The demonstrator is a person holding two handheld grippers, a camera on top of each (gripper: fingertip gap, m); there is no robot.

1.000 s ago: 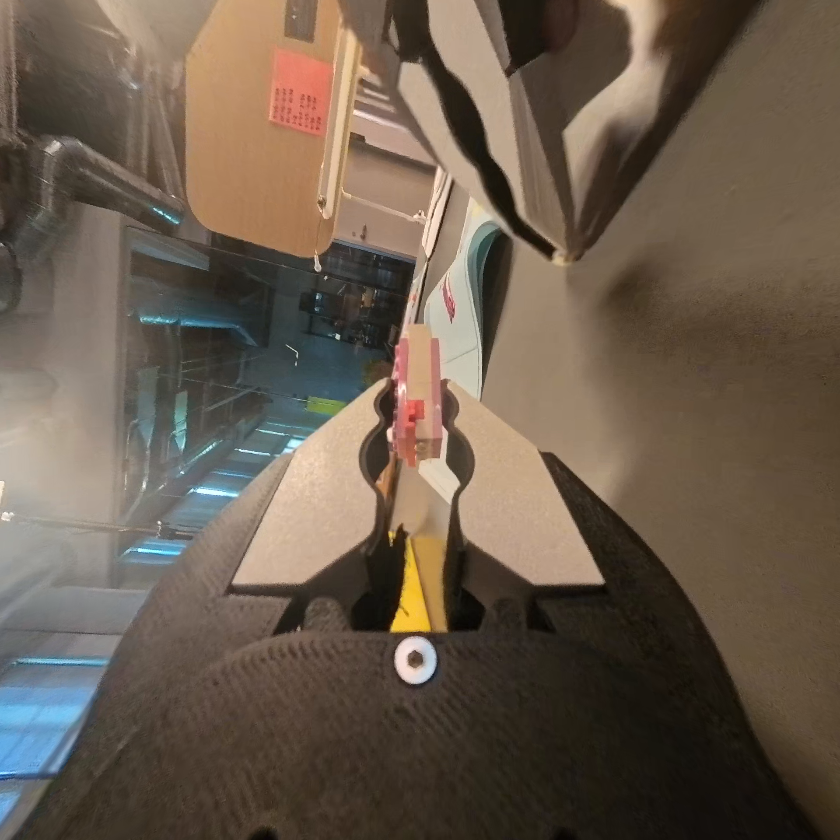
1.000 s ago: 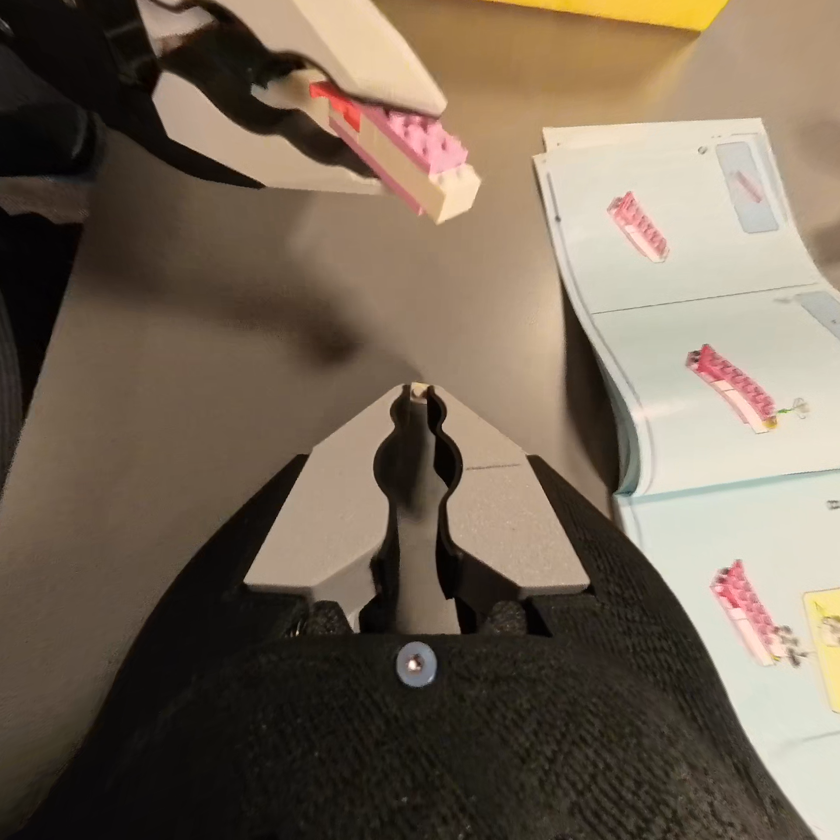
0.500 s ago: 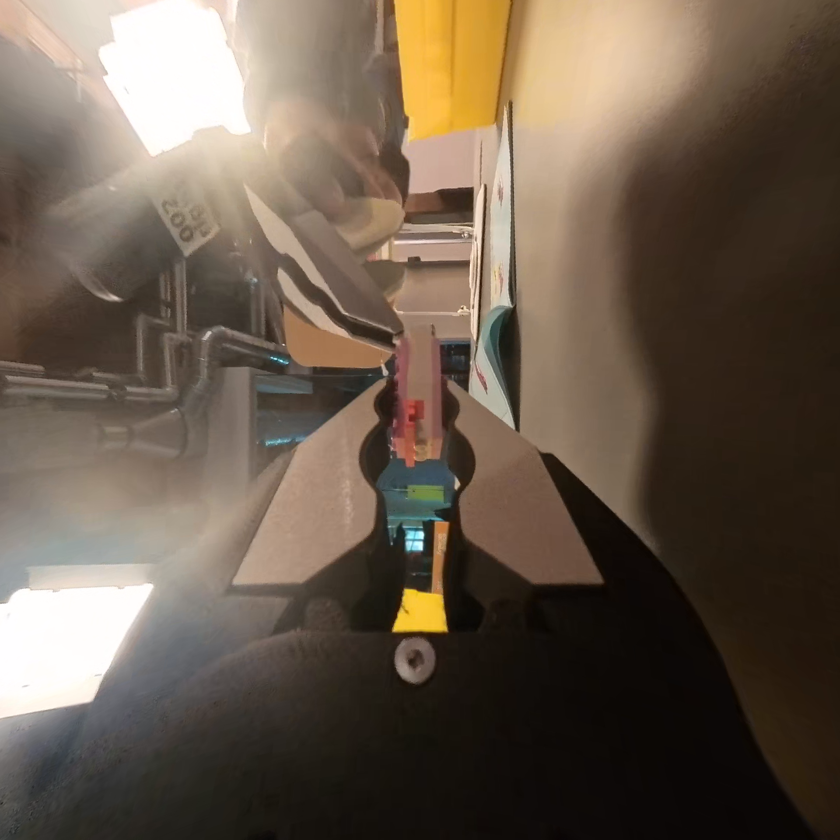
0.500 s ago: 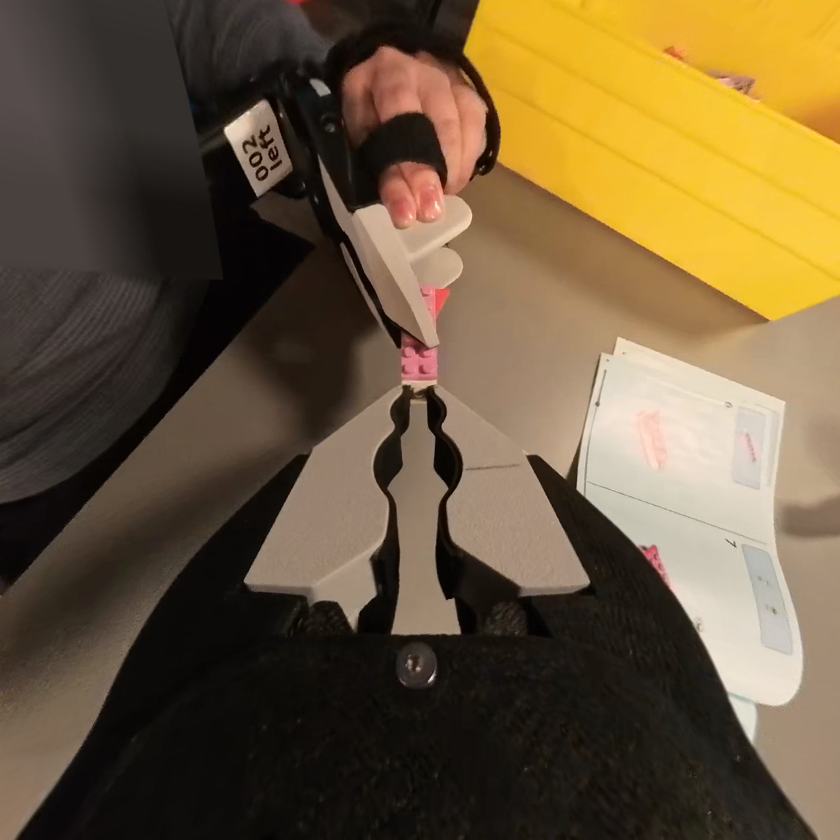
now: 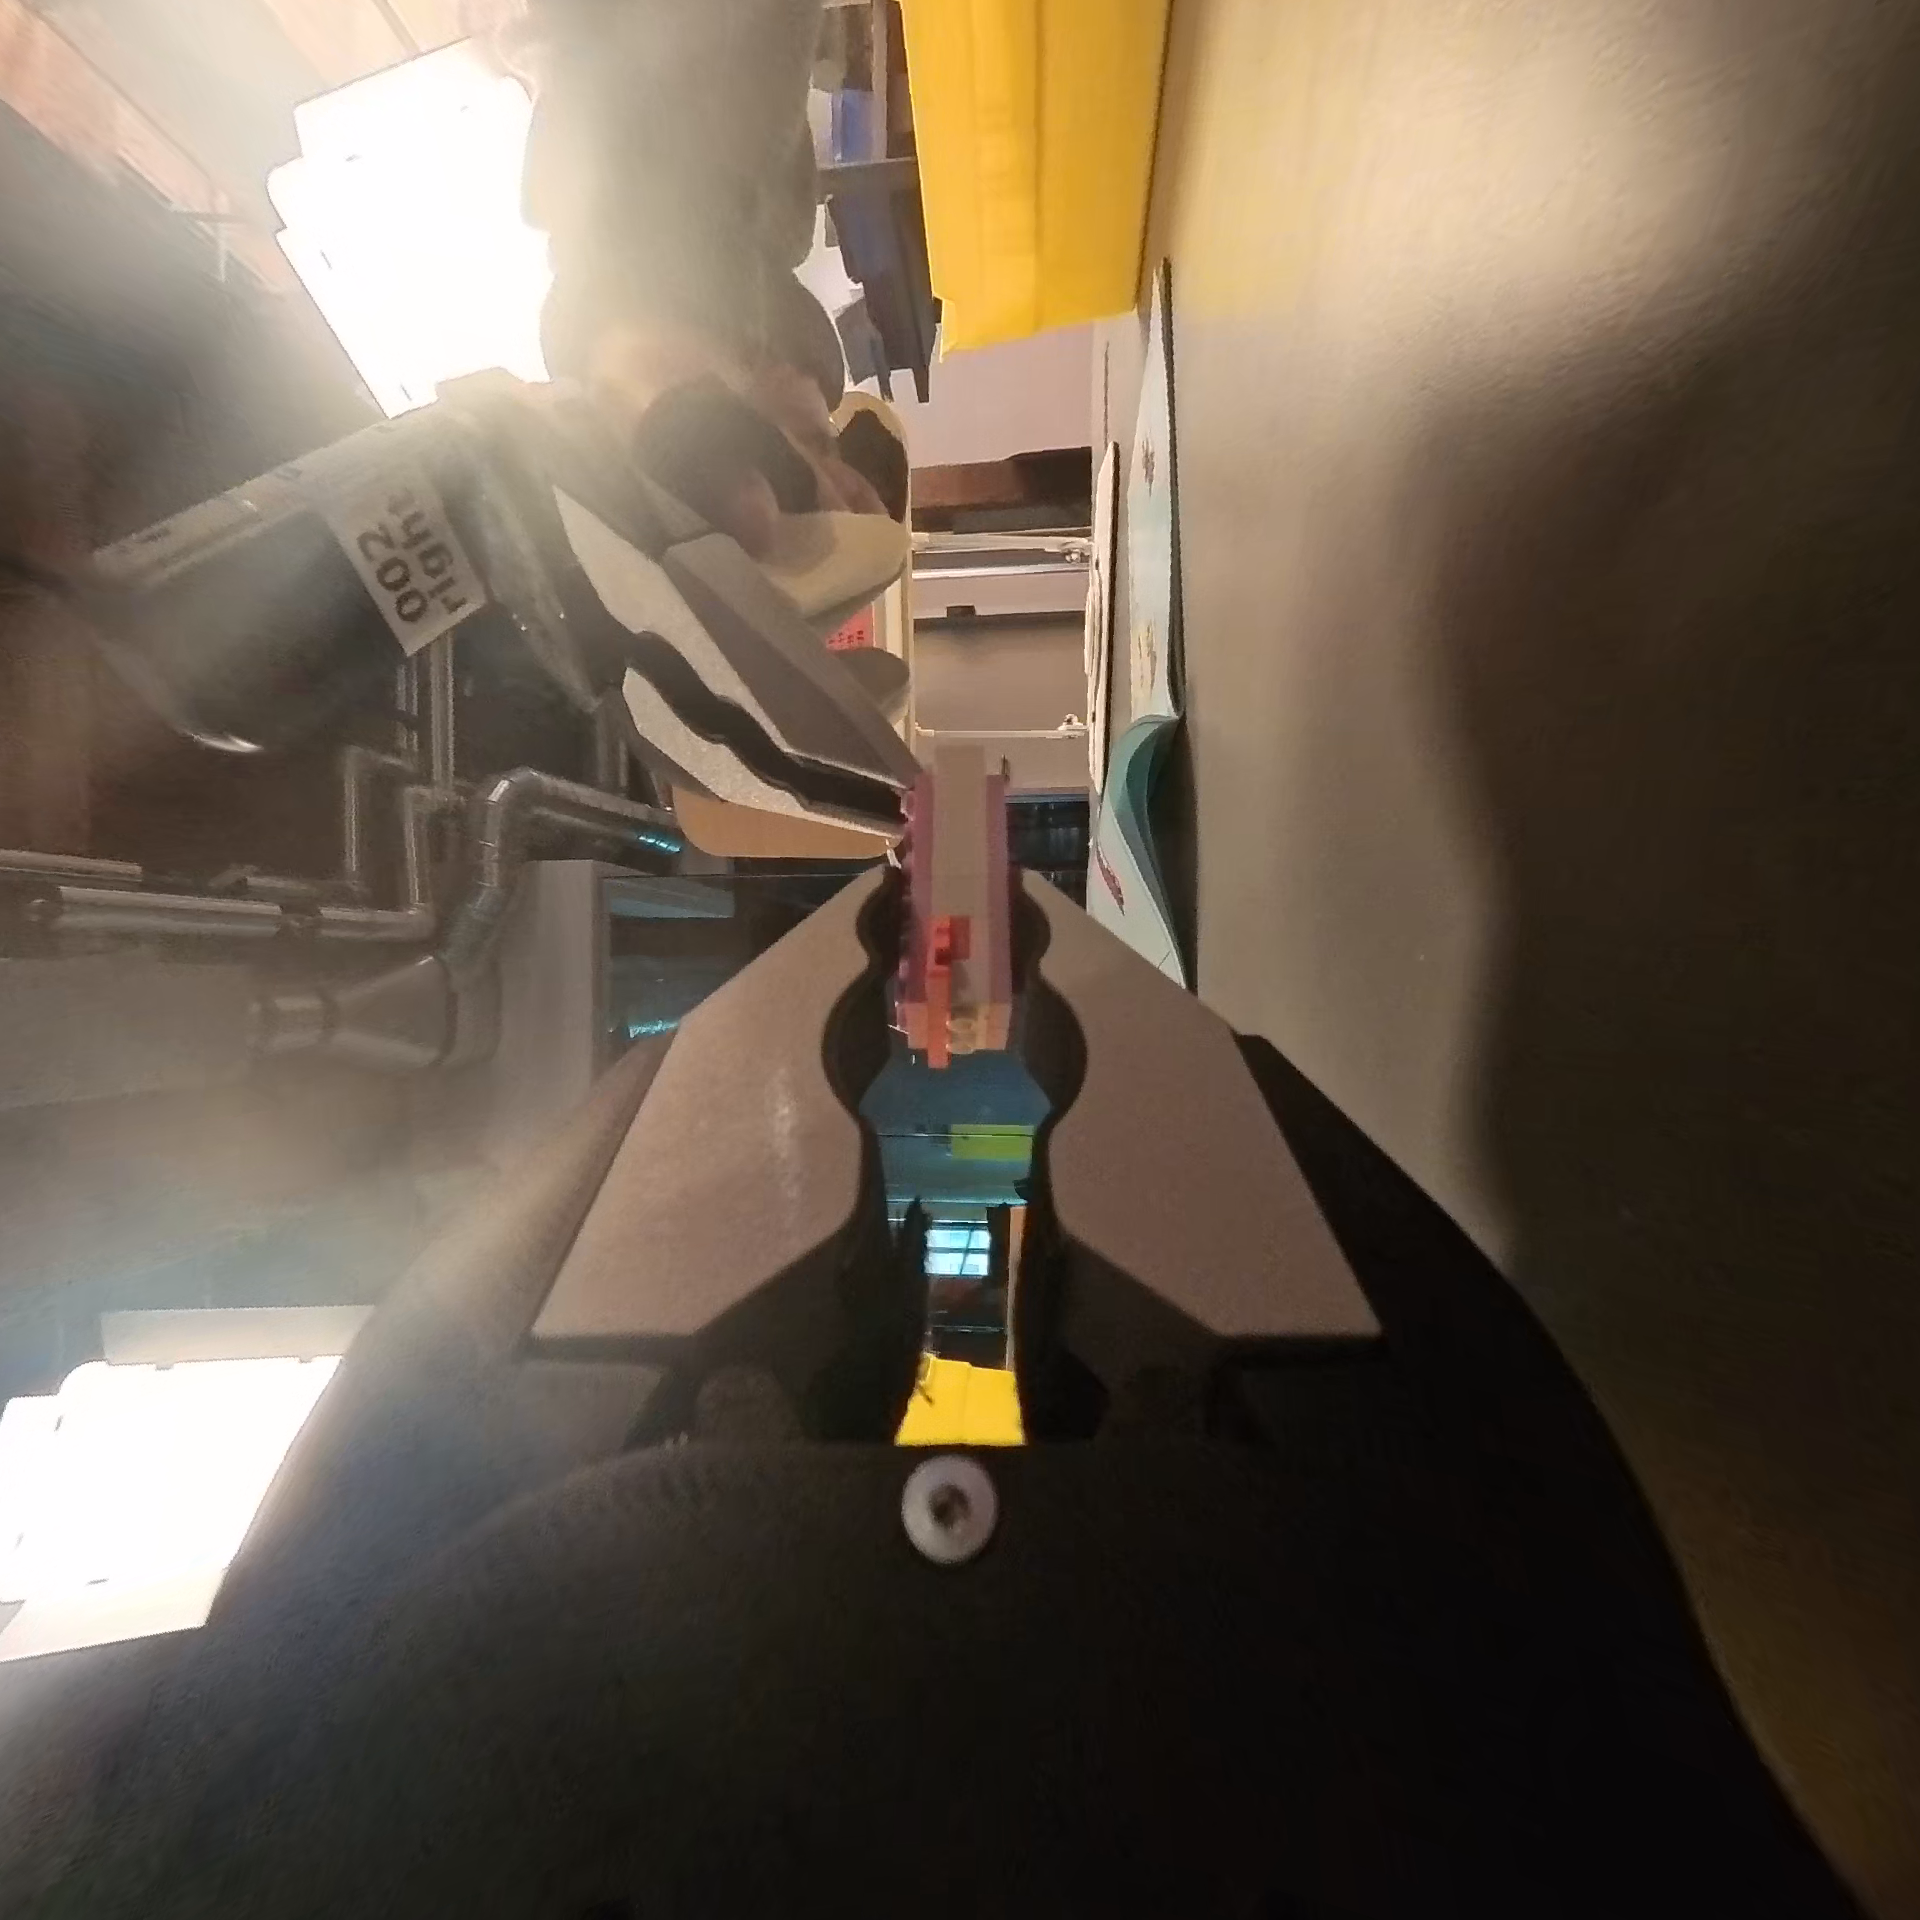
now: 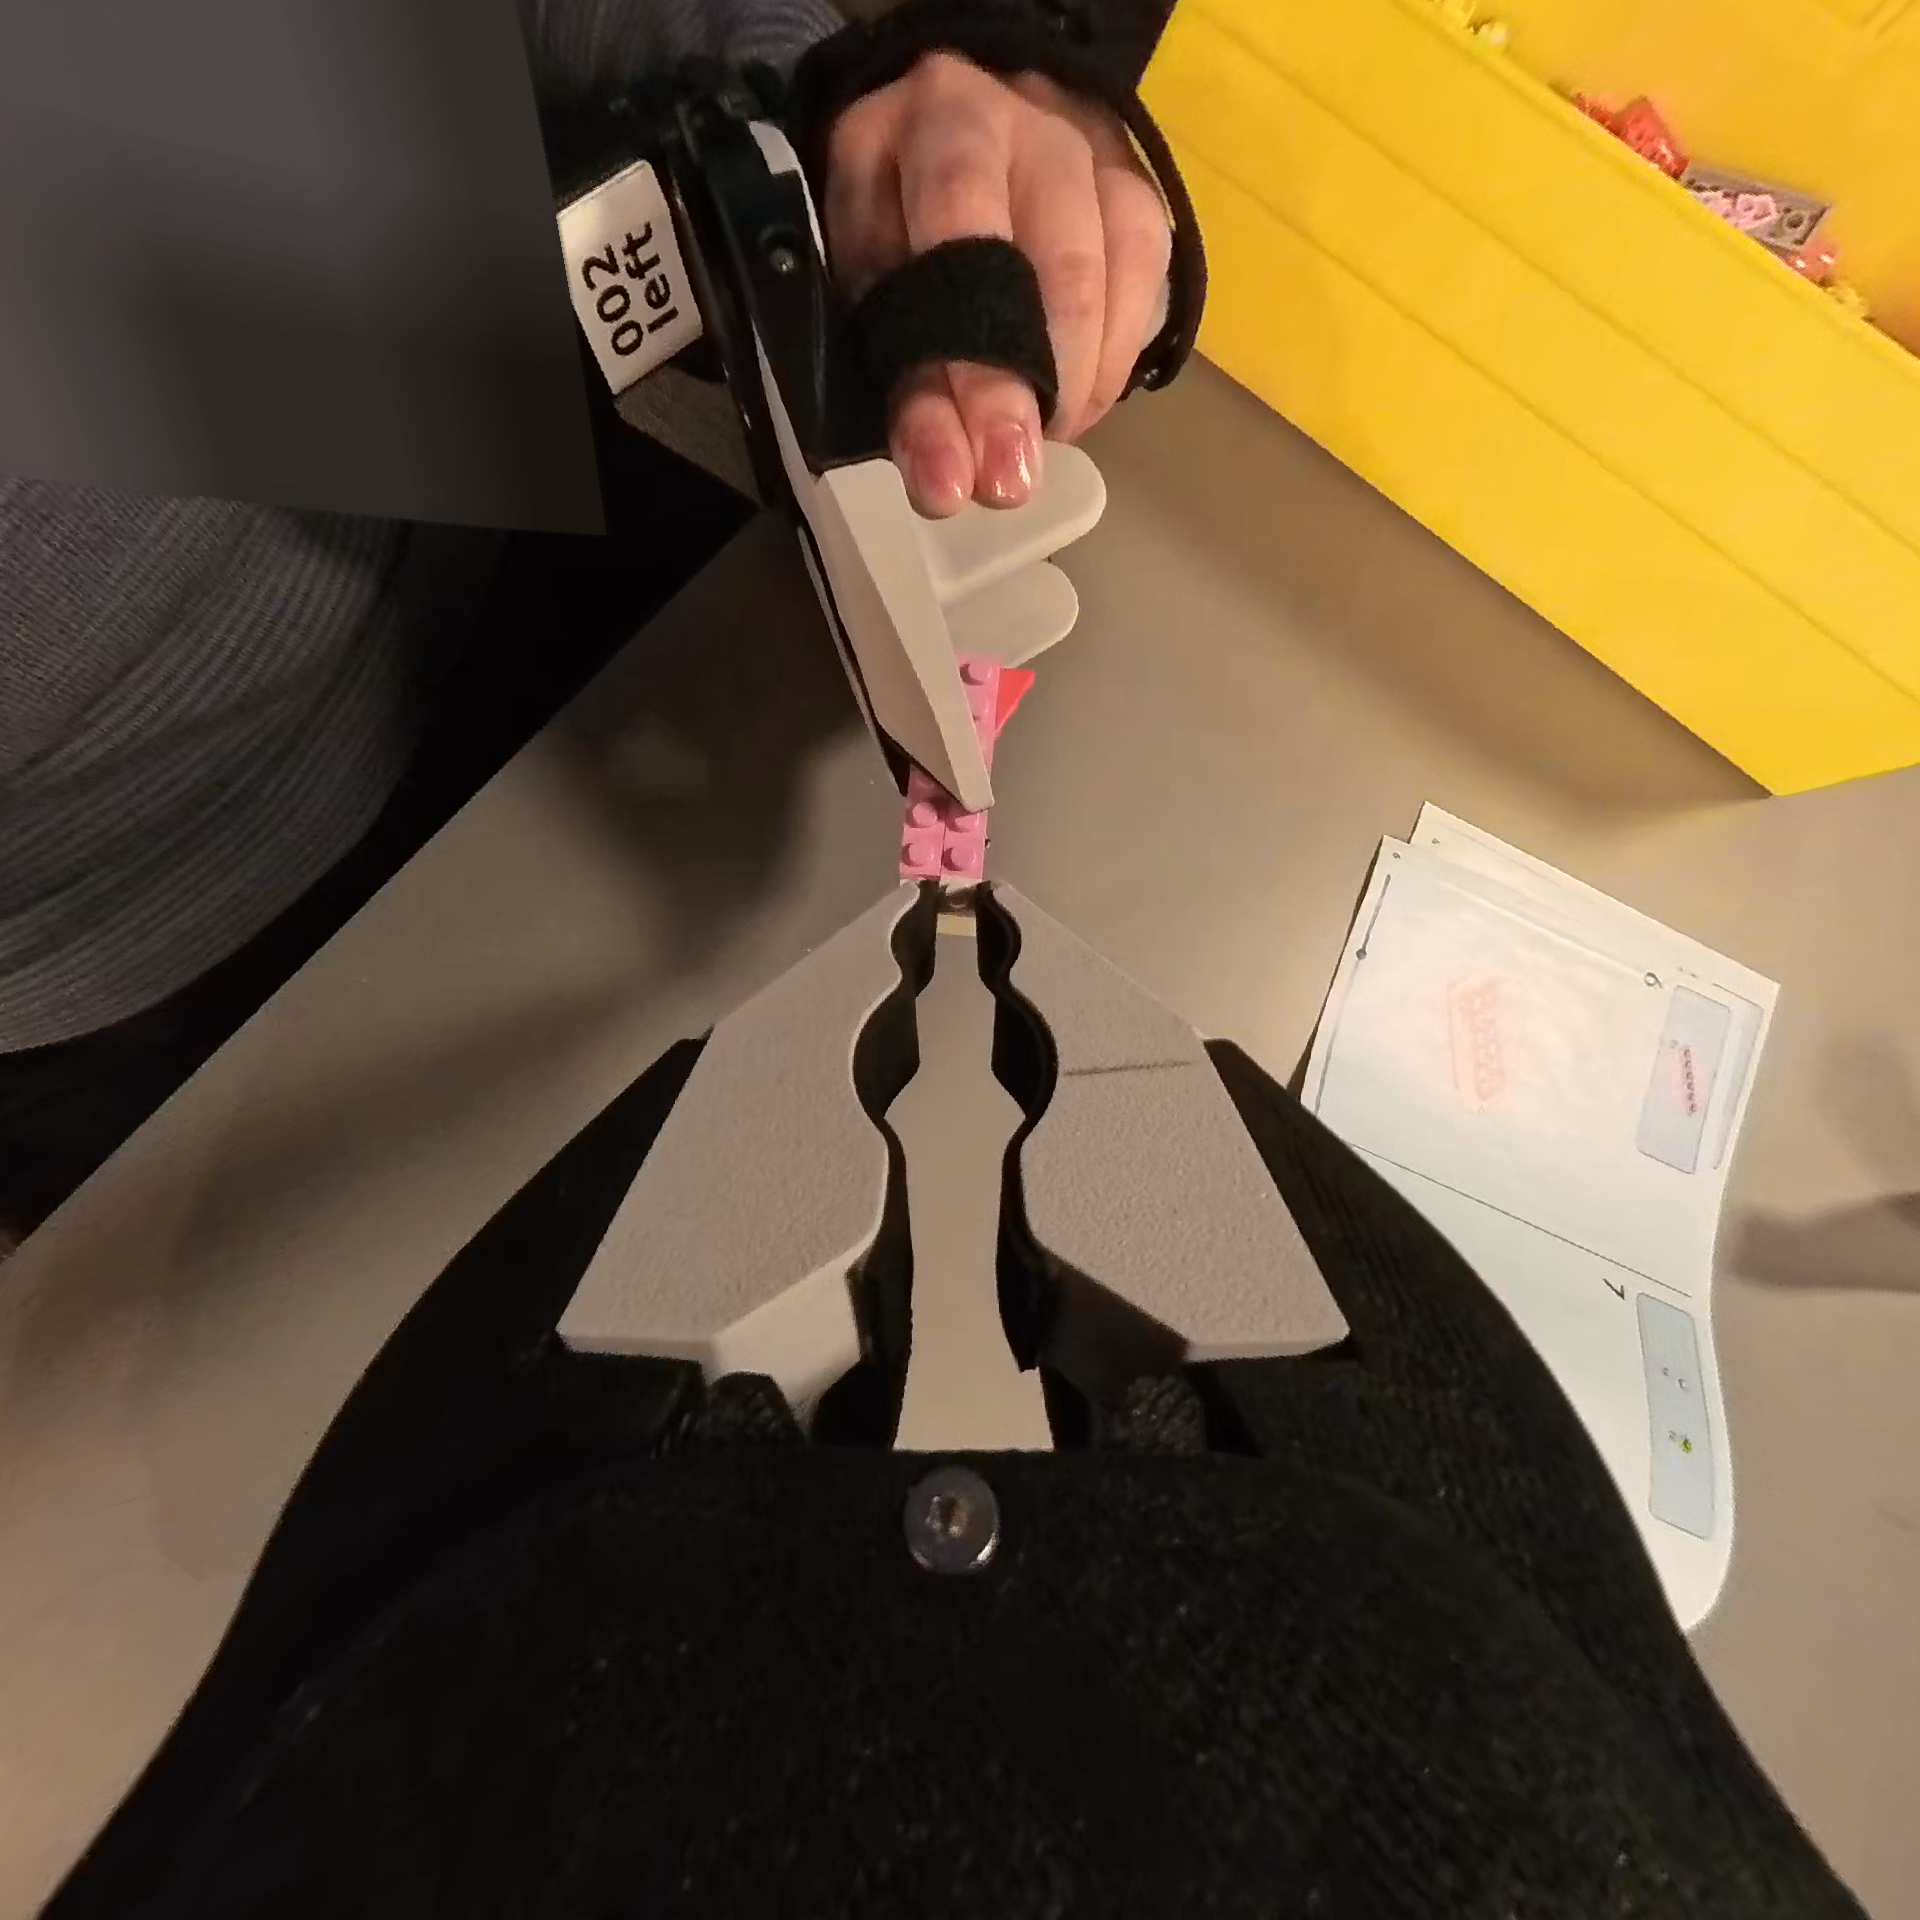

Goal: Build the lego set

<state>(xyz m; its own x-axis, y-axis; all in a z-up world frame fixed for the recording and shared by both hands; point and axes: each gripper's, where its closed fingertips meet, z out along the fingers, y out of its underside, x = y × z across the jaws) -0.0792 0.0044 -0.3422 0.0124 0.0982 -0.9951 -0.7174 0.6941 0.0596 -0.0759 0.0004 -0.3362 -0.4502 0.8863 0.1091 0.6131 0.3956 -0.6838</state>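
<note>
Two grey fingers of the left gripper [image 5: 954,894] are pressed on a long pink, cream and red toy-brick stack [image 5: 956,883], held above the grey table [image 5: 1455,727]. At the right gripper [image 6: 951,902], a tiny cream piece [image 6: 956,920] is pinched, touching the stack's pink studded end [image 6: 943,840]; a paper booklet [image 6: 1538,1143] and yellow bin [image 6: 1507,416] are seen nearby.

The left tongs [image 5: 956,883], at the centre of their own view, pinch a small stack of toy bricks [image 5: 961,914] between both fingers. In the right view a hand [image 6: 997,208] at the upper centre grips them, pointing down. The right tongs [image 6: 954,902] are nearly closed on a small pale piece [image 6: 958,920], their tips at the stack's pink end.
</note>
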